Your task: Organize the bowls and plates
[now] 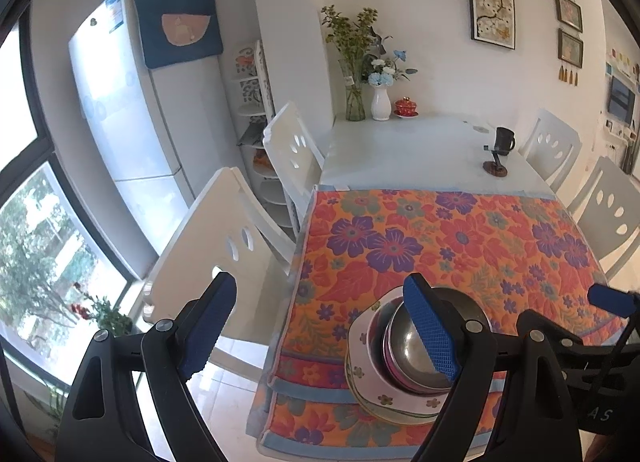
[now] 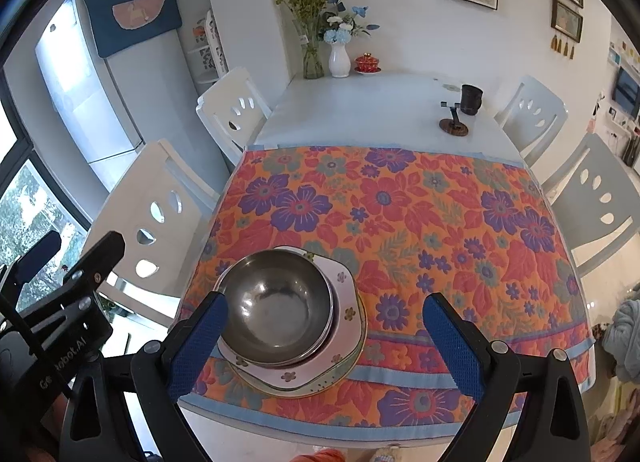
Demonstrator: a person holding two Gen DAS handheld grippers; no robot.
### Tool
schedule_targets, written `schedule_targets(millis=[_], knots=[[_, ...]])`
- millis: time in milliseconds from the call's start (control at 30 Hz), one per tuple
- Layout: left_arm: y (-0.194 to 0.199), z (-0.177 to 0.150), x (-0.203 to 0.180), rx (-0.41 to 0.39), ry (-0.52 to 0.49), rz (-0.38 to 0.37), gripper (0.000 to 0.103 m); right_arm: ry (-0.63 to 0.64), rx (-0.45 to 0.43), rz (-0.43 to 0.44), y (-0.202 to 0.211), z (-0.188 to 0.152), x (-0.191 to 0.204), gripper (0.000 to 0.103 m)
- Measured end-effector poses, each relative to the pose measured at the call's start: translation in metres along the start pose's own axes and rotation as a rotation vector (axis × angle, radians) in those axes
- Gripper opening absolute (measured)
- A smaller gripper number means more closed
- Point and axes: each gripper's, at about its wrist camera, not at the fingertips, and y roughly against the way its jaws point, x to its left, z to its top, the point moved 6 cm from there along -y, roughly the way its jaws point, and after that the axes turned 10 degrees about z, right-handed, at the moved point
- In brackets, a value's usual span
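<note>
Floral cloth (image 2: 420,222) bare right of, behind bowl stack (image 2: 276,302); mug (image 2: 471,100), stand (image 2: 453,124) far.

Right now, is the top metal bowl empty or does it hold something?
Empty. The right wrist view looks straight into the top metal bowl and shows only its bare shiny bottom.

A white table (image 2: 360,110) carries a floral cloth (image 2: 420,222) over its near half, a stack of plates and bowls (image 2: 288,314) on it; two vases (image 2: 338,58), a red lidded cup (image 2: 367,62) and a dark mug (image 2: 471,99) stand beyond.
</note>
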Motion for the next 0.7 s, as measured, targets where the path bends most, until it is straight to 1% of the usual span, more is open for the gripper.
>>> schedule_targets(millis=[67, 167, 333, 400, 467, 567, 700], knots=[[-0.002, -0.001, 0.003, 0.016, 0.014, -0.001, 0.085, -0.002, -0.002, 0.002, 0.001, -0.002, 0.001, 0.097], [-0.003, -0.002, 0.006, 0.019, 0.031, 0.016, 0.085, -0.001, -0.001, 0.000, 0.001, -0.004, 0.001, 0.097], [0.002, 0.002, 0.010, -0.016, 0.032, 0.052, 0.085, -0.001, -0.003, 0.001, 0.002, -0.004, 0.000, 0.097], [0.004, 0.003, 0.009, -0.024, 0.031, 0.048, 0.088, -0.002, -0.003, 0.002, 0.002, -0.005, -0.001, 0.097], [0.006, 0.005, 0.008, -0.032, 0.026, 0.051, 0.094, -0.002, -0.002, 0.004, 0.001, -0.004, -0.001, 0.097], [0.007, 0.007, 0.007, -0.049, 0.013, 0.061, 0.096, -0.005, -0.007, 0.001, 0.001, -0.003, -0.001, 0.097], [0.006, 0.010, 0.004, -0.045, 0.011, 0.059, 0.099, -0.022, -0.012, 0.003, 0.001, 0.001, -0.002, 0.097]])
